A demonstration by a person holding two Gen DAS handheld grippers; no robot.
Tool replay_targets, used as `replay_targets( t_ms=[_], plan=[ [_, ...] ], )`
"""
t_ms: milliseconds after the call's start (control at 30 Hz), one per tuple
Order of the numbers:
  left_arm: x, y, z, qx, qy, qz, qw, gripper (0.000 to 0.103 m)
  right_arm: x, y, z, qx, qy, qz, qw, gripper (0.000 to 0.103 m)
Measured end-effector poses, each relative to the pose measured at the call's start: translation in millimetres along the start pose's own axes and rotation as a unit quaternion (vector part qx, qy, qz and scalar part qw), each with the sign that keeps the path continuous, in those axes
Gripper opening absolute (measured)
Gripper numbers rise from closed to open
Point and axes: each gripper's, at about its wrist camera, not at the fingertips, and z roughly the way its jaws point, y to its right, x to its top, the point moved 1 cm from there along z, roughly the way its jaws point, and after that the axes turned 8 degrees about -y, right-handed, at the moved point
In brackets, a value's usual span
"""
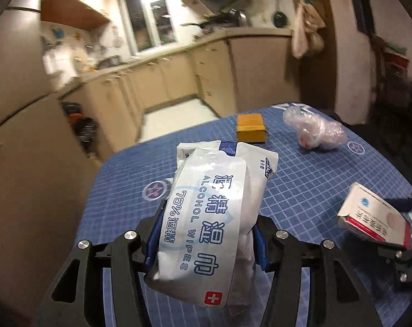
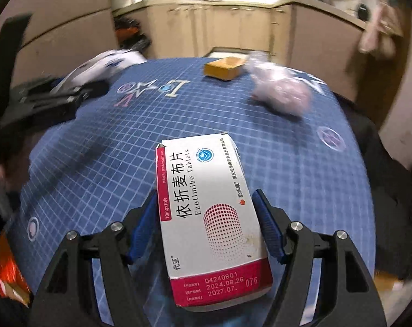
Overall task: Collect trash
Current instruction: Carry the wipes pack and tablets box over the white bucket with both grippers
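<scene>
A white pack of alcohol wipes (image 1: 206, 207) stands between the blue pads of my left gripper (image 1: 210, 218), which is shut on it and holds it above the blue grid mat (image 1: 301, 179). My right gripper (image 2: 204, 199) is shut on a white and red tablet box (image 2: 206, 212), also lifted off the mat. The right wrist view shows the left gripper (image 2: 56, 95) blurred at the left with the wipes pack (image 2: 110, 62). On the far part of the mat lie a small yellow cardboard box (image 1: 251, 128) and a crumpled clear plastic bag (image 1: 314, 130).
The mat covers a table whose far edge (image 1: 165, 139) drops to a kitchen floor (image 1: 173, 114) lined with beige cabinets (image 1: 162, 81). Dark bags (image 1: 80, 125) sit on the floor at the left. An orange packet (image 2: 4, 272) shows at the right wrist view's lower left.
</scene>
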Motion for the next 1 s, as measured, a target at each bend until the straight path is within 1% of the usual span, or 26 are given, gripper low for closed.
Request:
replay_targets(
  t_ms=[67, 167, 267, 333, 400, 467, 533, 767, 1000],
  plan=[
    [-7.8, 9.4, -15.6, 0.004, 0.002, -0.021, 0.9998, 0.056, -6.2, 0.1, -12.0, -0.006, 0.013, 0.022, 1.0, 0.066],
    [-17.5, 19.4, -33.0, 0.012, 0.006, -0.039, 0.9991, 0.056, -15.5, -1.0, -29.0, -0.019, 0.031, 0.033, 0.999, 0.066],
    [-27.3, 31.3, -52.6, 0.025, 0.02, -0.054, 0.998, 0.056, -24.2, -6.4, -46.1, -0.037, 0.048, 0.03, 0.998, 0.066],
    [-30.1, 35.8, -59.3, 0.025, 0.023, -0.061, 0.9975, 0.056, -30.5, -7.5, -56.7, -0.04, 0.054, 0.028, 0.997, 0.066],
    [-32.4, 41.7, -67.1, 0.032, 0.029, -0.07, 0.9966, 0.056, -36.8, -9.9, -66.6, -0.042, 0.062, 0.027, 0.997, 0.066],
    [-34.3, 48.4, -75.5, 0.032, 0.035, -0.076, 0.996, 0.056, -43.4, -13.3, -76.7, -0.061, 0.075, 0.019, 0.995, 0.066],
    [-35.4, 52.7, -80.1, 0.031, 0.04, -0.073, 0.9961, 0.056, -49.5, -13.5, -85.9, -0.071, 0.082, 0.018, 0.994, 0.066],
    [-34.7, 81.8, -99.9, 0.016, 0.055, -0.056, 0.9968, 0.056, -62.6, 3.4, -106.9, -0.08, 0.1, 0.042, 0.991, 0.066],
    [-34.3, 102.6, -110.8, 0.005, 0.063, -0.036, 0.9973, 0.056, -69.6, 18.0, -124.2, -0.087, 0.117, 0.061, 0.987, 0.066]
  ],
)
